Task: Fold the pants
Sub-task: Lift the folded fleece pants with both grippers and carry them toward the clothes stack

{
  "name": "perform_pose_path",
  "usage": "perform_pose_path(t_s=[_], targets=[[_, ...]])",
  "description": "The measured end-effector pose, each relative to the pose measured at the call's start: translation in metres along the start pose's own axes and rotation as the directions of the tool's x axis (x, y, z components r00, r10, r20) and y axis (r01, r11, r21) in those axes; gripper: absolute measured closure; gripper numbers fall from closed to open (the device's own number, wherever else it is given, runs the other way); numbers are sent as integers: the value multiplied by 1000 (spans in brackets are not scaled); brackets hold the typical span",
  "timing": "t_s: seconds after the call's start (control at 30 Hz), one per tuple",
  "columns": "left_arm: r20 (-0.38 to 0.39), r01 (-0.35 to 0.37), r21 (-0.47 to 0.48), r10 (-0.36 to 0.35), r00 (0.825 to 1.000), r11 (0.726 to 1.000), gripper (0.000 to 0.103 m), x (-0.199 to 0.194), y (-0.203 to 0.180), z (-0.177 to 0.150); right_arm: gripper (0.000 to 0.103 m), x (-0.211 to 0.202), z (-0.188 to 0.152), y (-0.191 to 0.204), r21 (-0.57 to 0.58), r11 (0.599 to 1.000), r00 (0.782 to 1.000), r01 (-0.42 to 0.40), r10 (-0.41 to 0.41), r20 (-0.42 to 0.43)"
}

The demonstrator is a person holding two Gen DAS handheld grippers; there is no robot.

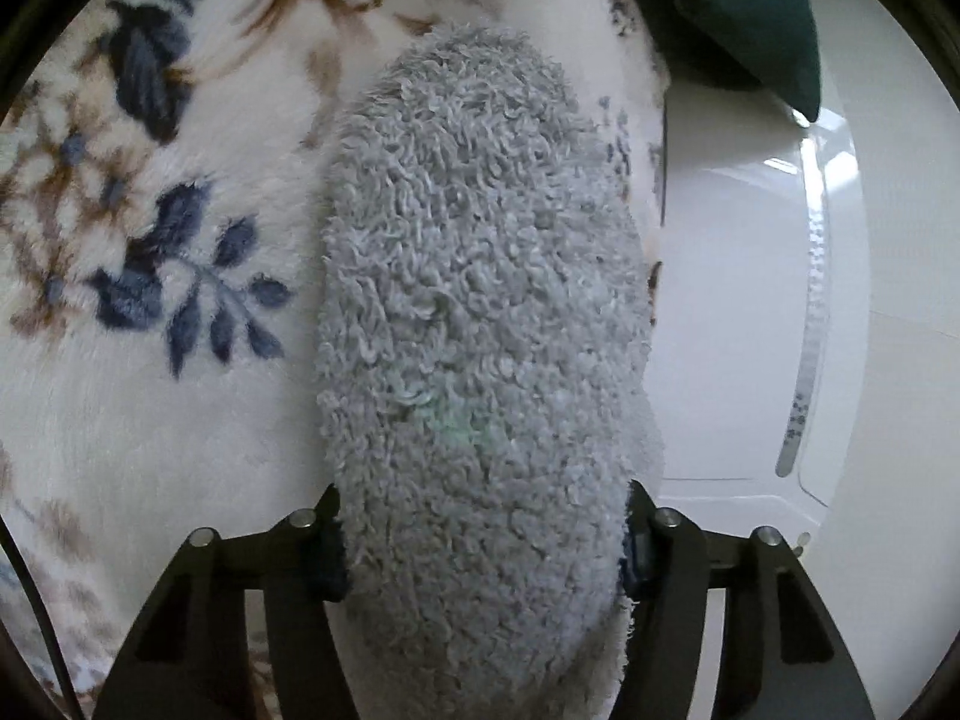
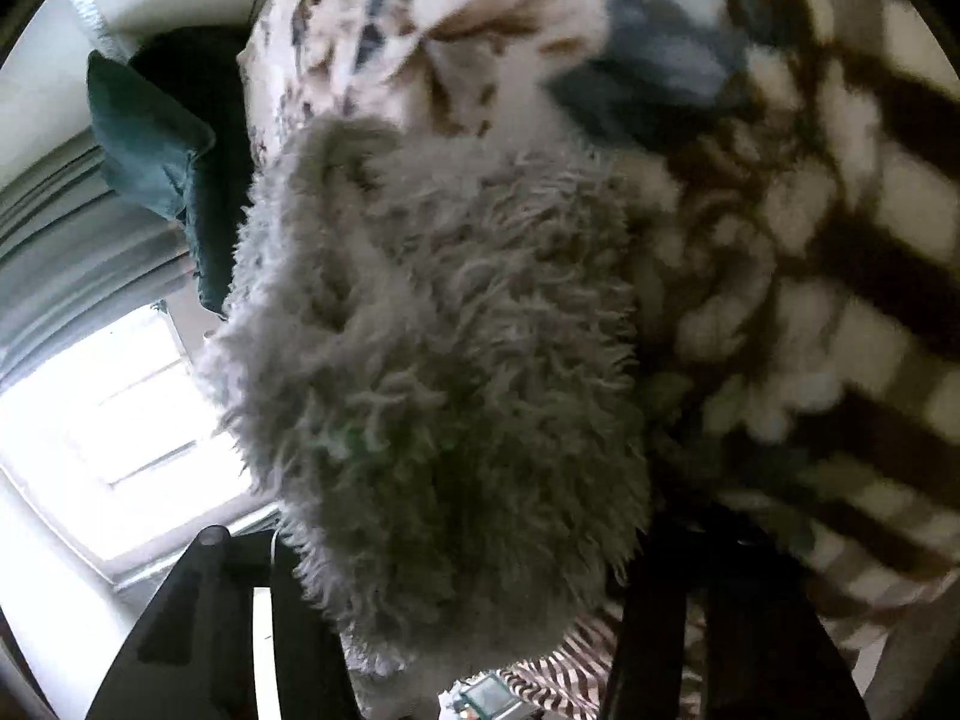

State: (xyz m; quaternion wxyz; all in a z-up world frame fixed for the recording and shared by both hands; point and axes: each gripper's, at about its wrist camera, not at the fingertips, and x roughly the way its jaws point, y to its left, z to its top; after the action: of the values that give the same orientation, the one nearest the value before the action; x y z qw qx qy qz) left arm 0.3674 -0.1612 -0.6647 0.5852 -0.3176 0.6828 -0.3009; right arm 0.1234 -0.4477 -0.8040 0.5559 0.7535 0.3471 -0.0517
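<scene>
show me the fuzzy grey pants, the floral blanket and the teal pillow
fuzzy grey pants (image 1: 480, 312), left wrist view, middle of the shaggy fabric
floral blanket (image 1: 180, 276), left wrist view, blue leaf print
teal pillow (image 1: 762, 18), left wrist view, its dark face

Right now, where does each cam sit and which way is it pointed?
Left wrist: on the left gripper, looking forward along its fingers at grey fleece pants bunched between them, floral blanket behind; only the fingers show.
Right wrist: on the right gripper, facing the same grey fleece pants, a bright window at left; blurred, dark fingers at the bottom.
Shared: pants, floral blanket, teal pillow.
</scene>
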Motion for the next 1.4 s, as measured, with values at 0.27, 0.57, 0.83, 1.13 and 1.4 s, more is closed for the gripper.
perform_pose_path(t_s=[0.27,0.57,0.83,1.13,1.4], targets=[[65,85,5,-85,994,996,45,-23,-23,-6,55,-24,-15,55,-91,995,999,-39,38,-10],[172,173,44,-178,969,984,45,-101,-94,29,55,-27,-34,190,-255,961,994,-106,106,-15],[255,179,156,-215,943,971,45,-213,-141,146,55,80,-57,352,-385,911,989,-148,147,-33],[298,170,186,-220,929,968,45,-302,-108,326,55,265,-68,474,-451,877,986,-164,161,-44],[261,216,105,-237,936,971,45,-290,-33,437,55,368,-66,484,-453,889,998,-67,69,-12]])
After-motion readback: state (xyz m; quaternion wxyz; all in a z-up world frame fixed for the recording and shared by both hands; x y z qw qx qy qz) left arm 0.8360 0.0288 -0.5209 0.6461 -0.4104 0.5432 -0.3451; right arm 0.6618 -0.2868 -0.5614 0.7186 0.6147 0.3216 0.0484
